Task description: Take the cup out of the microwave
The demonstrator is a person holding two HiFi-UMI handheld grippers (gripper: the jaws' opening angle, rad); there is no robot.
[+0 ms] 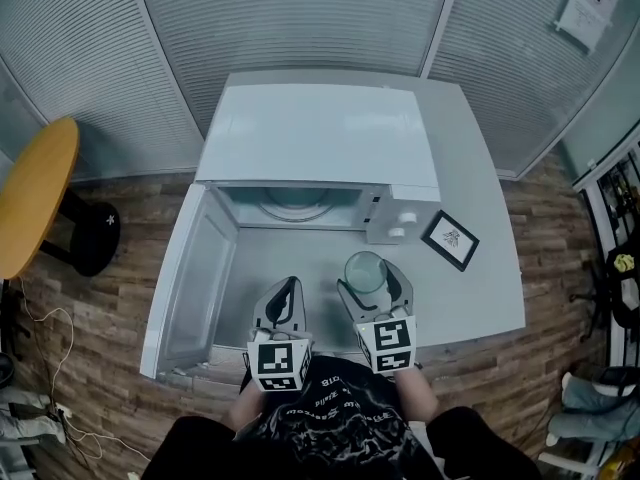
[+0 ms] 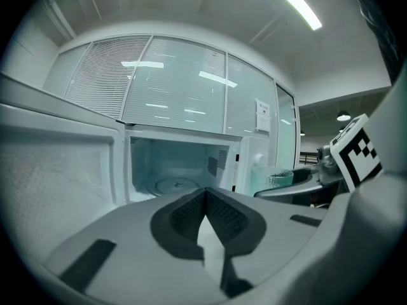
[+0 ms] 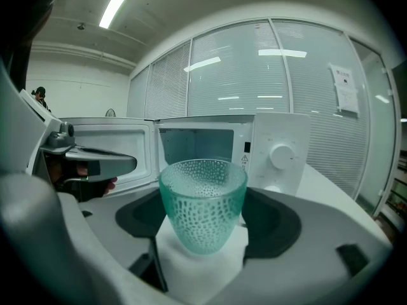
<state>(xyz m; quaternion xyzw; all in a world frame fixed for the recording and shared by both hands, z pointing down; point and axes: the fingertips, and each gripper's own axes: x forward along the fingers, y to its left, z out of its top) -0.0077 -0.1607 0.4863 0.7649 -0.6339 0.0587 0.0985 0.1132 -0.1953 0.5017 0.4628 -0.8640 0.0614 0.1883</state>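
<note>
A dimpled green glass cup (image 3: 203,205) stands upright between the jaws of my right gripper (image 3: 203,216), which is shut on it. From the head view the cup (image 1: 365,271) hangs in the right gripper (image 1: 371,280) over the table, just in front of the white microwave (image 1: 320,133). The microwave door (image 1: 190,278) is swung open to the left, and the cavity shows only its glass turntable (image 2: 172,184). My left gripper (image 1: 288,288) is beside the right one, shut with its tips (image 2: 205,192) together and nothing in them.
A small black-framed picture (image 1: 450,239) lies on the grey table (image 1: 500,298) right of the microwave. A yellow round table (image 1: 30,193) stands at far left. Blinds and glass walls close off the back.
</note>
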